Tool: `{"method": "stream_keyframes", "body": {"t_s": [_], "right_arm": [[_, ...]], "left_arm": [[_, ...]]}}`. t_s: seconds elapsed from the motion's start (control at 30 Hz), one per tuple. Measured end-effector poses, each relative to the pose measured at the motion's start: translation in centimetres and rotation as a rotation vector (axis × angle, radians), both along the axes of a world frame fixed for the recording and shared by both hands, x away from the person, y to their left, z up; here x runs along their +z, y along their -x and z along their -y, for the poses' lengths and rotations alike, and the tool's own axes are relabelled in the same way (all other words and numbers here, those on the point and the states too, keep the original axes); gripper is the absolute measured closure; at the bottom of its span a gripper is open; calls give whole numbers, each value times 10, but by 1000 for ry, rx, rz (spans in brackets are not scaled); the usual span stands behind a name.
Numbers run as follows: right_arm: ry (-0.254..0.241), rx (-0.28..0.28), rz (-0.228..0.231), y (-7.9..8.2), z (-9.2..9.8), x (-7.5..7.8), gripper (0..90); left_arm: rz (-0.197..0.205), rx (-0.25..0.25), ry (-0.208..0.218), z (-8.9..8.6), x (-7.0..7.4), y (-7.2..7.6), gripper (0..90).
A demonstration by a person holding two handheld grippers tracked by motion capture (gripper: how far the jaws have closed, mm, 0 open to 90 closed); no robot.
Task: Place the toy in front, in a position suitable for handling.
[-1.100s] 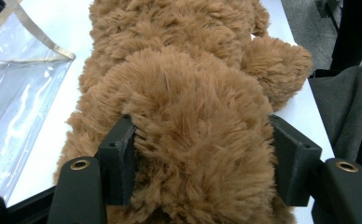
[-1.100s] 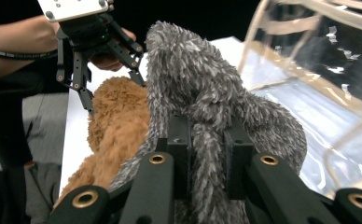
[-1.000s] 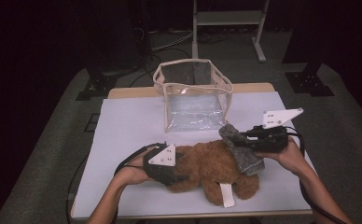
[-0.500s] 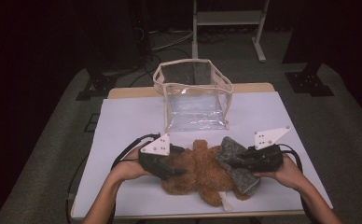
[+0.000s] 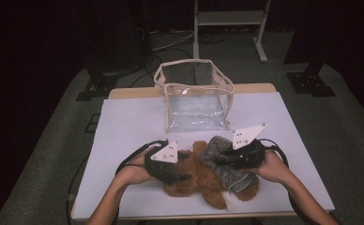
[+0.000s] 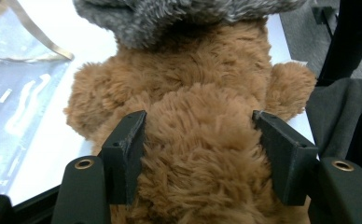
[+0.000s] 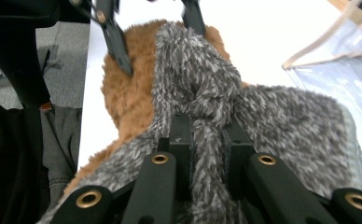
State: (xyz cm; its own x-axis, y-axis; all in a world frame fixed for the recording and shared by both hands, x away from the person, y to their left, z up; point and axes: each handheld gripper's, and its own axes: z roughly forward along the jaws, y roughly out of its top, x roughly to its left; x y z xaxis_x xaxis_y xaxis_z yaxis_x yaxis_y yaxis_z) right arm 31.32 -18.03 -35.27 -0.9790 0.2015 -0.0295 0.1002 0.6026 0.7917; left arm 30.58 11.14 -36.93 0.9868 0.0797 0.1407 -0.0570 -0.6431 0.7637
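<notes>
1. Dark room around you; the white table (image 5: 124, 122) is the lit work surface, its near half taken up by the work.
2. At the table's far middle stands the clear bag (image 5: 195, 96), mouth open upward, probably waiting to receive the toy.
3. Your brown teddy bear (image 5: 203, 180) lies flat near the front edge, between your hands.
4. Draped over the bear is the grey fuzzy garment (image 5: 224, 161), likely being fitted or pulled off.
5. Your left gripper (image 6: 198, 135) straddles the bear's body at middling width, jaws having just been closing, pads against the fur, steadying it.
6. Your right gripper (image 7: 202, 140) pinches a fold of the garment tightly.
</notes>
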Motion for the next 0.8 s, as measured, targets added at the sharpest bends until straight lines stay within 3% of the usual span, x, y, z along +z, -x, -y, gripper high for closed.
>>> {"method": "stream_keyframes", "body": {"t_s": [0.13,0.17,0.27,0.5,0.63,0.73,0.8], "right_arm": [[-22,-27,-4,2,17,-1,779],[-22,-47,-18,2,30,-1,779],[-7,-54,-23,3,36,2,779],[66,-1,31,-2,-7,14,778],[77,22,10,-12,-28,9,777],[66,16,6,-14,-21,8,778],[32,-20,4,-14,-2,8,777]], "left_arm": [[4,-2,2,-7,6,1,401],[-2,14,-5,-9,6,1,415],[-9,7,-14,-4,2,1,422],[-1,-9,-35,7,-5,4,425],[5,-25,-48,7,-6,5,425],[5,-28,-43,5,-7,6,434],[5,-28,-41,5,-8,7,436]]}}
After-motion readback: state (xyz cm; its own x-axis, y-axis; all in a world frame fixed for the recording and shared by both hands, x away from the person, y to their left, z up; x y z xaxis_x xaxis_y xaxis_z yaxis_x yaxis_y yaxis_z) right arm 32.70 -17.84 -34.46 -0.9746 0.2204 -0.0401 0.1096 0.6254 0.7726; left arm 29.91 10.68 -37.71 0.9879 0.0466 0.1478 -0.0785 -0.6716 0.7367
